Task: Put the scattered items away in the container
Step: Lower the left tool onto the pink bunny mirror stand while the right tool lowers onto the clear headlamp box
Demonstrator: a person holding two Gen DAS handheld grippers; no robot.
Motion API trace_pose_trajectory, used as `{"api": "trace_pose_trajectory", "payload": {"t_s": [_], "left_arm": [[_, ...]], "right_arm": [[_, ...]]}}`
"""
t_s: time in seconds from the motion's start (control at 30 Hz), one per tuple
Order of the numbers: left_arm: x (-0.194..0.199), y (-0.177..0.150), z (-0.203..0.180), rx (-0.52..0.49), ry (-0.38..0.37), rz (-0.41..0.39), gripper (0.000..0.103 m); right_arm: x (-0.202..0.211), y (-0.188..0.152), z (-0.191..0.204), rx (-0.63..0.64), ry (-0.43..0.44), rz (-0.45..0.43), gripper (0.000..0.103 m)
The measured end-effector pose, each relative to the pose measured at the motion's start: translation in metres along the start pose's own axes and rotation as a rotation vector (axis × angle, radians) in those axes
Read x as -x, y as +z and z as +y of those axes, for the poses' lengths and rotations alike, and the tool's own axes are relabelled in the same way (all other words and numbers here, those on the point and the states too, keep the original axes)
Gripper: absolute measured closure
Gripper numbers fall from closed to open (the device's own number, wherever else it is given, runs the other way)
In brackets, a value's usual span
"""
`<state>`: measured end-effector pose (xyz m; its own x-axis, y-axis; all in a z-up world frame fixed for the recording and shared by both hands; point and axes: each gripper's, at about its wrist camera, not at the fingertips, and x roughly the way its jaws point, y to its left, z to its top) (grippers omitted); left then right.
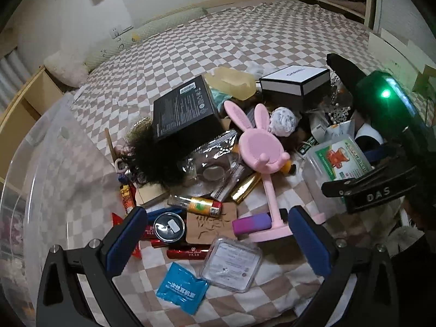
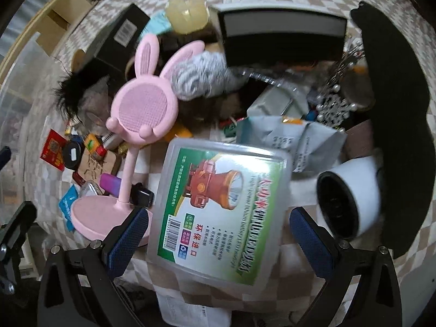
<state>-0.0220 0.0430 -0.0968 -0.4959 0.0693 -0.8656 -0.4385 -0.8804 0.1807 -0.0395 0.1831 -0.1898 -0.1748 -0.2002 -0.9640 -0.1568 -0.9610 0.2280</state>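
Observation:
A pile of small items lies on the checked bedspread (image 1: 207, 43). My left gripper (image 1: 218, 241) is open and hovers over a wooden tag (image 1: 211, 224), a clear square case (image 1: 231, 264), a blue sachet (image 1: 181, 286) and a round black lid (image 1: 169, 227). A pink bunny stand (image 1: 261, 147) leans across the pile. My right gripper (image 2: 219, 241) is open, its blue pads on either side of a clear plastic box with a headlamp label (image 2: 218, 209); I cannot tell whether they touch it. The clear container (image 1: 35, 163) sits to the left.
A black box (image 1: 182, 109), a white and black box (image 1: 294, 84), a black hairpiece (image 1: 147, 158) and a grey pompom (image 1: 283, 121) crowd the pile. A white cup (image 2: 351, 193) lies right of the labelled box, beside a long black object (image 2: 395, 109). Shelves stand behind the bed.

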Motion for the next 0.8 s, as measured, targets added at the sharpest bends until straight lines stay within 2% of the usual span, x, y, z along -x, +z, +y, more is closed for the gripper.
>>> {"api": "trace_pose_trajectory", "payload": {"t_s": [0.27,0.3,0.33,0.43,0.57,0.67,0.8], "left_arm": [[-0.005,-0.002,0.006,0.046,-0.04,0.039,0.0],[-0.007,-0.002,0.006,0.053,-0.051,0.049,0.0],[-0.01,-0.001,0.005,0.062,-0.066,0.061,0.0],[-0.017,0.003,-0.001,0.074,-0.098,0.094,0.0],[-0.025,0.014,-0.015,0.048,-0.076,0.106,0.0],[-0.033,0.023,-0.027,0.026,-0.066,0.117,0.0],[-0.056,0.034,-0.037,0.036,-0.078,0.183,0.0]], "right_arm": [[-0.014,-0.003,-0.002,0.003,-0.015,0.074,0.0],[-0.012,-0.004,-0.003,0.009,-0.014,0.079,0.005],[-0.011,-0.004,-0.003,0.015,-0.013,0.083,0.005],[0.0,-0.009,-0.008,0.031,-0.007,0.077,0.009],[0.021,-0.016,-0.015,0.038,-0.009,0.047,0.011],[0.038,-0.02,-0.027,0.007,0.038,0.037,0.011],[0.056,-0.022,-0.042,-0.023,0.074,0.027,0.011]]}}
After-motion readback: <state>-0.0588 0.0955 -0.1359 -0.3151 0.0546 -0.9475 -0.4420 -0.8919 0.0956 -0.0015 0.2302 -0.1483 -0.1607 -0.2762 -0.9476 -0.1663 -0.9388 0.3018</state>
